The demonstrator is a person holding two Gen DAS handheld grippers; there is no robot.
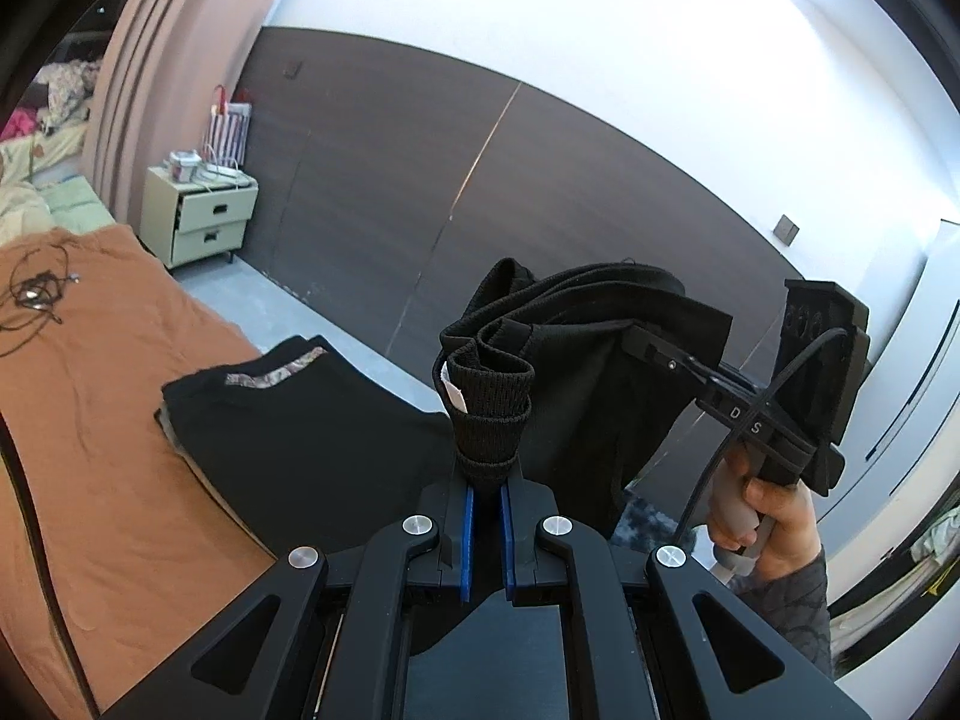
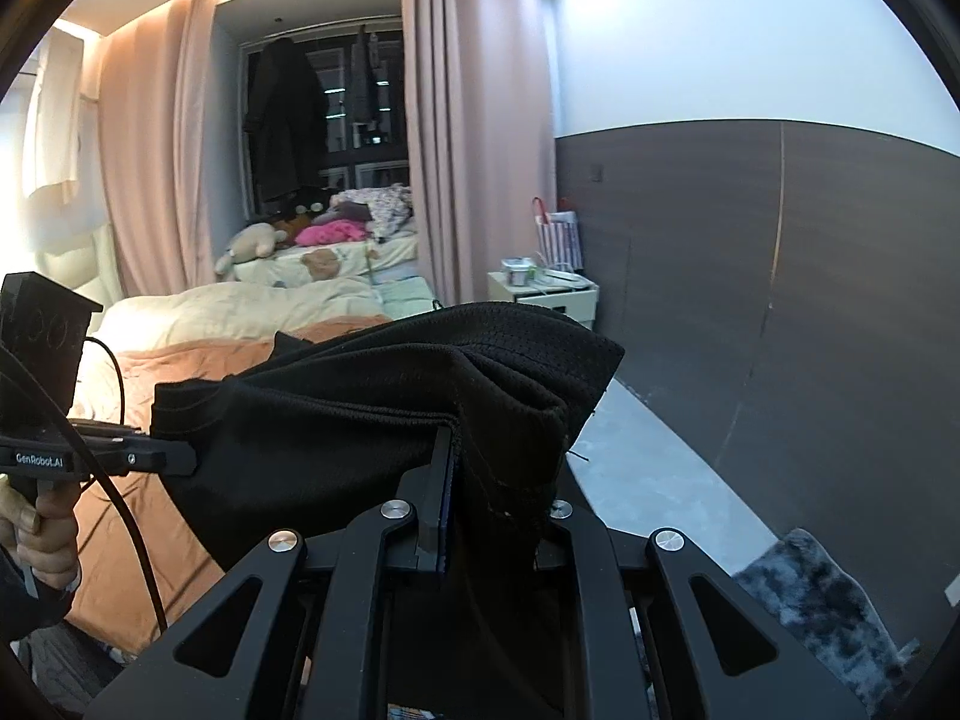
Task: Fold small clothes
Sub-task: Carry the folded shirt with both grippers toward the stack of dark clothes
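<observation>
A black mesh garment (image 2: 384, 414) with a ribbed waistband (image 1: 489, 414) hangs bunched in the air; folded black clothes (image 1: 300, 426) lie stacked on the bed's orange cover (image 1: 120, 420).

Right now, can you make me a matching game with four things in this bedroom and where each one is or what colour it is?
Things:
1. black garment
2. folded black clothes
3. bedside cabinet
4. bed cover

Descriptions:
A. orange-brown
B. held up in the air between the left gripper and the right gripper
C. standing on the floor by the pink curtain
D. lying in a stack on the bed

Pairs: 1-B, 2-D, 3-C, 4-A
</observation>
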